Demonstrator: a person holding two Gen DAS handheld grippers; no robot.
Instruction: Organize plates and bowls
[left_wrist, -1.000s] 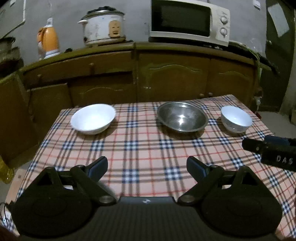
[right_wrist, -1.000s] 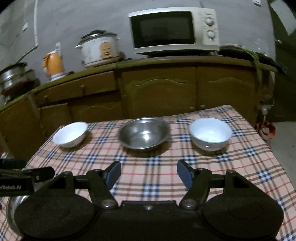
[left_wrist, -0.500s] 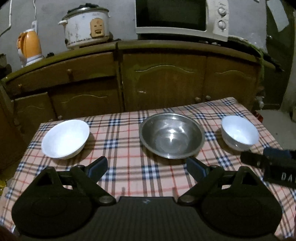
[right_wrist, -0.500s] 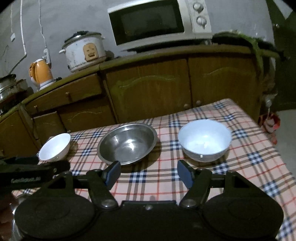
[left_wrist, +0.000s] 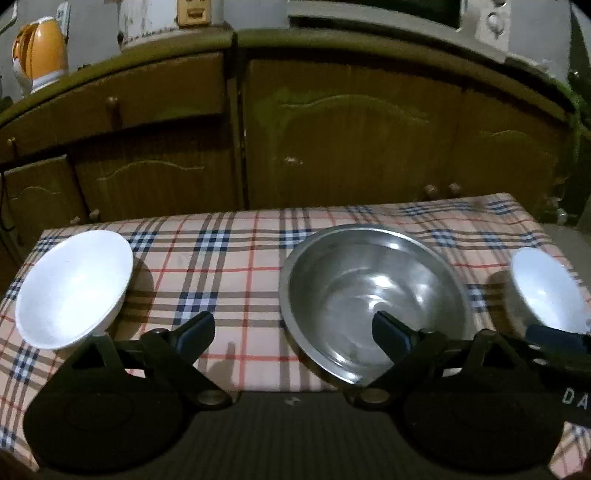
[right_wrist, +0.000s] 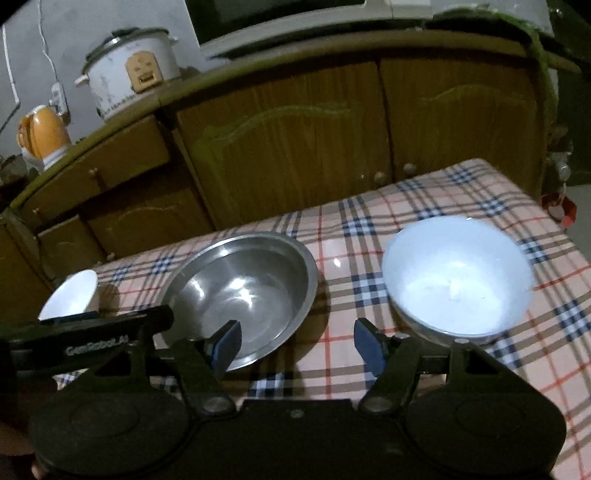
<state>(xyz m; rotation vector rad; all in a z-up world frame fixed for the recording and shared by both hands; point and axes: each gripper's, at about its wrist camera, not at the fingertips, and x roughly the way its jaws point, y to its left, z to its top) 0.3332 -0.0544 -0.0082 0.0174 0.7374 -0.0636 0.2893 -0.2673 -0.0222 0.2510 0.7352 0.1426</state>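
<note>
The steel bowl sits mid-frame on the checked bench. The left gripper has its jaws wide apart and empty, the bowl's near rim between them. At lower centre, the right gripper gapes too, between the steel bowl and the white bowl.

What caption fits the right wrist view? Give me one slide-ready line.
Open right tongs hover between steel bowl and white bowl on the plaid tablecloth.
</note>
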